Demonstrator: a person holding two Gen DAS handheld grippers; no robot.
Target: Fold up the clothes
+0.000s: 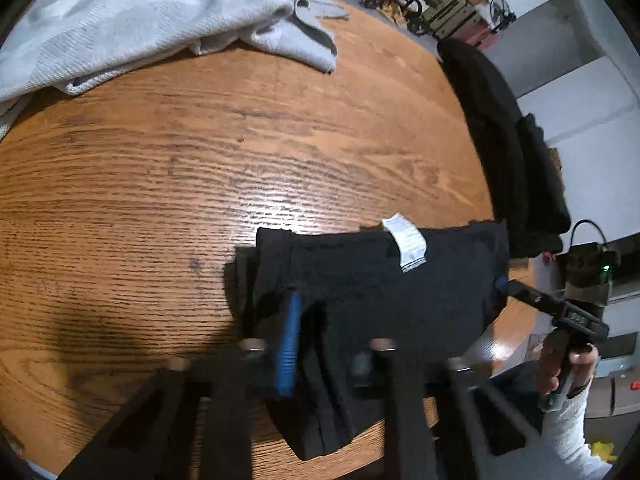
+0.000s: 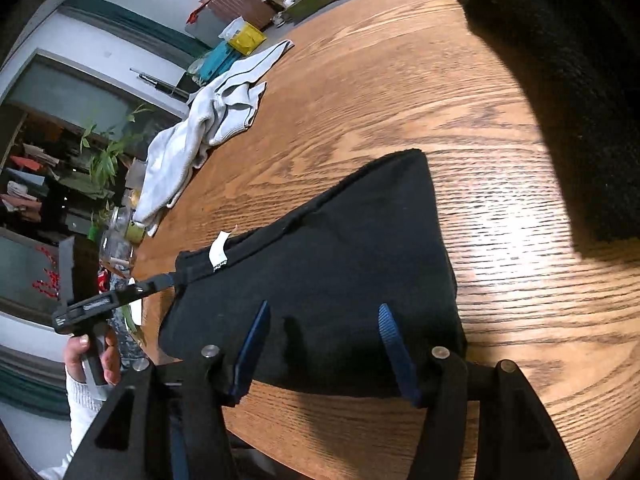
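Left fingers [image 2: 172, 278] pinch the black garment's [image 2: 320, 280] edge; right fingers [image 2: 320, 344] wide over its near edge.

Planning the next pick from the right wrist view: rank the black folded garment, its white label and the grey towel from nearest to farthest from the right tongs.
1. Black folded garment, right under the right tongs.
2. White label, at its far left edge.
3. Grey towel, bunched at the table's far left edge.

A black garment [image 2: 320, 264] is lying folded flat on the near part of the wooden table, a white care label [image 2: 218, 255] sticking up from its left seam. A crumpled light grey garment [image 2: 200, 136] is lying at the table's far left edge.
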